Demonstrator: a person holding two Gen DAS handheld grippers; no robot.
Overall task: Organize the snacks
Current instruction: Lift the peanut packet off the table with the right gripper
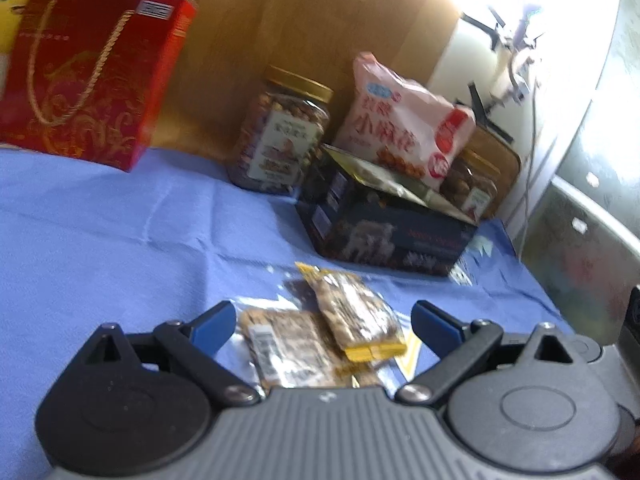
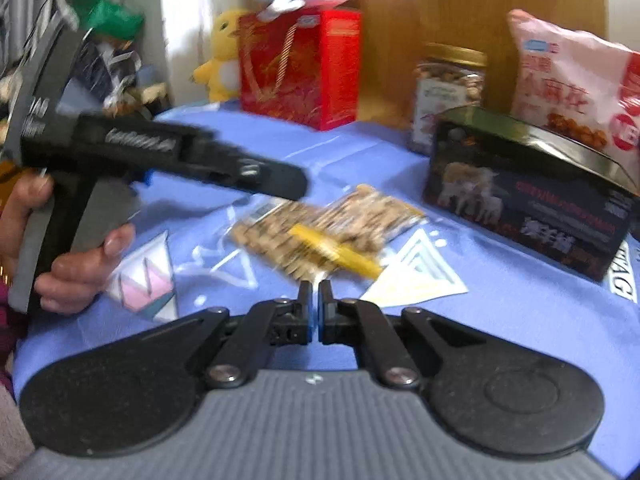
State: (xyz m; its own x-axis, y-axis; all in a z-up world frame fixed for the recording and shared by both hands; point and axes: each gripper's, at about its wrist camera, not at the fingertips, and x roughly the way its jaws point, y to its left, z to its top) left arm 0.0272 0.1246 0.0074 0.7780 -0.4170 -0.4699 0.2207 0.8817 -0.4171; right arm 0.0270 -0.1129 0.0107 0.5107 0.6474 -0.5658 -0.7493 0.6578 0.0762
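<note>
Two snack packets (image 1: 320, 336) on blue cloth (image 1: 120, 220), overlapping, between the wide-spread fingers of left gripper (image 1: 324, 320); nothing clamped. Dark tin (image 1: 384, 236) beyond, lid ajar, pink bag (image 1: 408, 120) leaning on it, jar (image 1: 280, 132) alongside.

Right gripper (image 2: 315, 300): jaws together, apparently empty, just short of packets (image 2: 320, 232). Left gripper (image 2: 200, 160) hovering above them, held by hand (image 2: 76, 272). Tin (image 2: 528, 200) to the right.

Risks: clamping both overlapped packets at once; slippery wrappers sliding out; grippers colliding over the same pile.
</note>
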